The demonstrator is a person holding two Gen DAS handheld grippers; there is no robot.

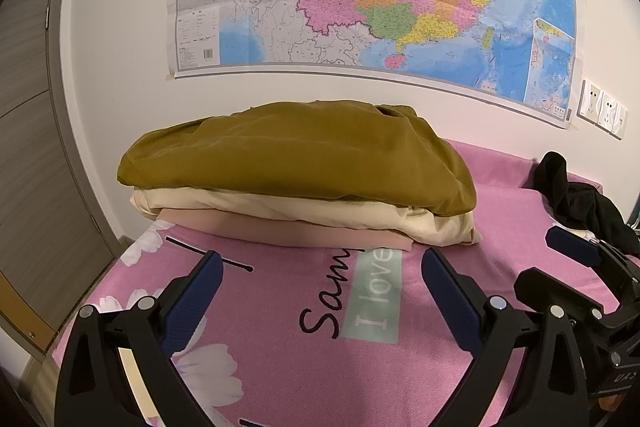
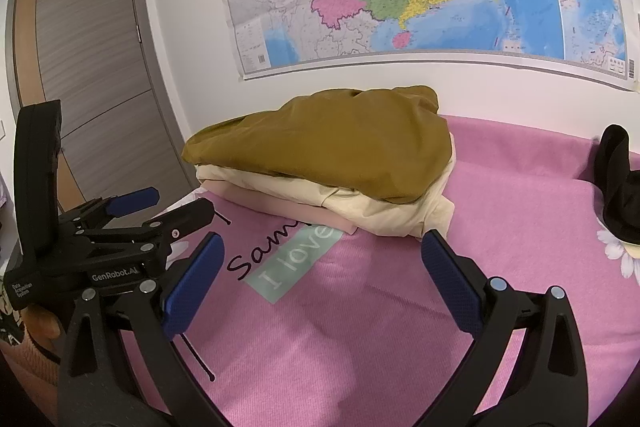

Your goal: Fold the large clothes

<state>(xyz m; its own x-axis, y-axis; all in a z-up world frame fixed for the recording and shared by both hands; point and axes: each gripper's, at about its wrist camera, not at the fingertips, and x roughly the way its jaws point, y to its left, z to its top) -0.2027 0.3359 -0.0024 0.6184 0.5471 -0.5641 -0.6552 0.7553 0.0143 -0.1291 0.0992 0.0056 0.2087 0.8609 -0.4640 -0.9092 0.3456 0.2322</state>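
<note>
Three folded garments [image 1: 296, 179], olive on cream on pink, lie stacked on the pink bedsheet [image 1: 360, 367] near the wall. A black garment [image 1: 580, 199] at the right seems still unfolded. Left gripper [image 1: 320, 291] and right gripper [image 2: 320, 275] both hover wide open, holding nothing.

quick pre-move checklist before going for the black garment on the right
1. Left gripper open and holding nothing: ok.
2. Right gripper open and holding nothing: ok.
3. Folded stack, olive garment on cream garment on pink garment, sits steady: ok.
4. Black garment still unfolded, crumpled at the bed's right side: ok.
5. Pink bedsheet bare between grippers and it: ok.
6. Black garment's full extent: cannot tell, cut off in both views.
</note>
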